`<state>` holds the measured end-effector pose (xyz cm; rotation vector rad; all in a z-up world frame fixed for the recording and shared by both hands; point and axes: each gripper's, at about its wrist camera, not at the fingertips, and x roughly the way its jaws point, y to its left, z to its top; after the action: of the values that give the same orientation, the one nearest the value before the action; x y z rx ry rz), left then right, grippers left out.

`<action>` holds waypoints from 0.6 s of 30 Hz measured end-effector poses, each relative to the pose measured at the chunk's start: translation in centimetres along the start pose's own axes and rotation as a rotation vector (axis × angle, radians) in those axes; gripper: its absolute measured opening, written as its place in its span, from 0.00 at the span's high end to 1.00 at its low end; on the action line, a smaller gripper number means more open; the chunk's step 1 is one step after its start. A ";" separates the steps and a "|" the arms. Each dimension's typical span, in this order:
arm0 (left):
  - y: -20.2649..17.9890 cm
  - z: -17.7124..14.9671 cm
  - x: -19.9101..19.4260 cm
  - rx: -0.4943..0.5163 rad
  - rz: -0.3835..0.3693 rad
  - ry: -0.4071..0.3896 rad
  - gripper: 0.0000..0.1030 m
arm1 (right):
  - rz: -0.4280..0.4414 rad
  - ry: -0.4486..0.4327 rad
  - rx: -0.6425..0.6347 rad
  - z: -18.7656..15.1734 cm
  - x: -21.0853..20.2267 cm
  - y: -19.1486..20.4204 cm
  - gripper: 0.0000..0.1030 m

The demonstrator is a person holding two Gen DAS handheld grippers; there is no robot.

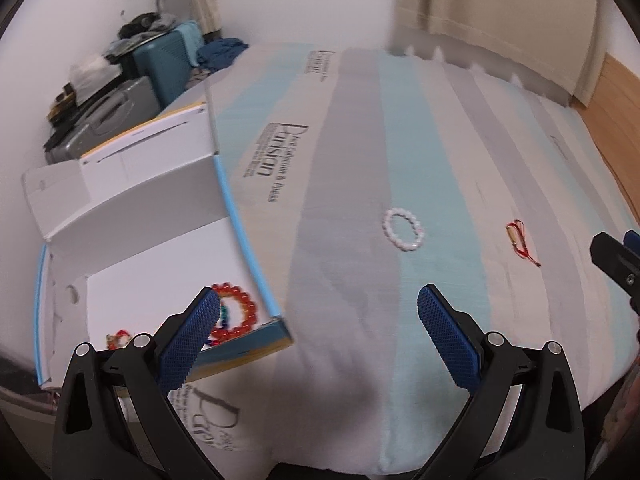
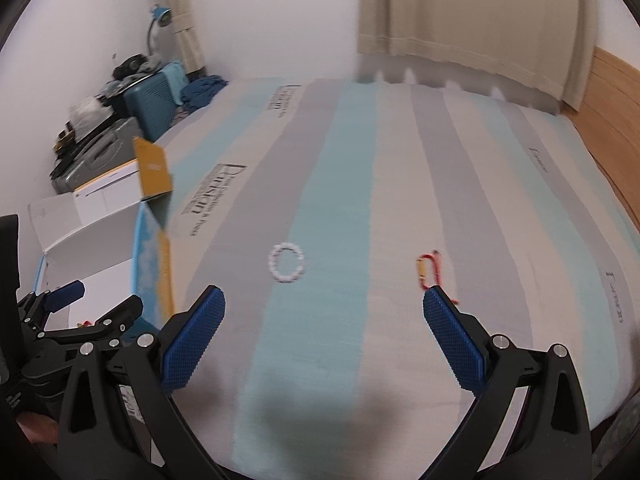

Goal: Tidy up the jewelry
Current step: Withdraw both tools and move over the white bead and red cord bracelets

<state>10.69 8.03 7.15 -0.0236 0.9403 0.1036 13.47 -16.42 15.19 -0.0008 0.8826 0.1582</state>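
A white bead bracelet (image 1: pixel 403 229) lies on the striped bedsheet; it also shows in the right wrist view (image 2: pixel 285 262). A red cord with a gold charm (image 1: pixel 520 240) lies to its right, also in the right wrist view (image 2: pixel 431 270). An open white box (image 1: pixel 160 248) at left holds a red bead bracelet (image 1: pixel 236 312) and a small red piece (image 1: pixel 118 338). My left gripper (image 1: pixel 320 312) is open and empty, near the box's corner. My right gripper (image 2: pixel 324 308) is open and empty, short of both loose pieces. The left gripper shows at the right wrist view's left edge (image 2: pixel 96 308).
The striped bedsheet (image 2: pixel 400 184) covers the mattress. The box's raised flap (image 2: pixel 154 172) stands at left. Suitcases (image 1: pixel 160 60) and clutter sit in the far left corner. Curtains (image 2: pixel 460 20) hang at the back, a wooden board (image 2: pixel 616 92) at right.
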 end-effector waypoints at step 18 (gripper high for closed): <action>-6.7 3.8 8.8 0.067 -0.064 0.052 0.06 | -0.073 0.082 0.099 0.4 6.5 -10.0 0.07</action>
<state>19.53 2.29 2.13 0.0058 0.9936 0.0125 19.19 -25.41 9.81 0.0528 0.9698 0.0461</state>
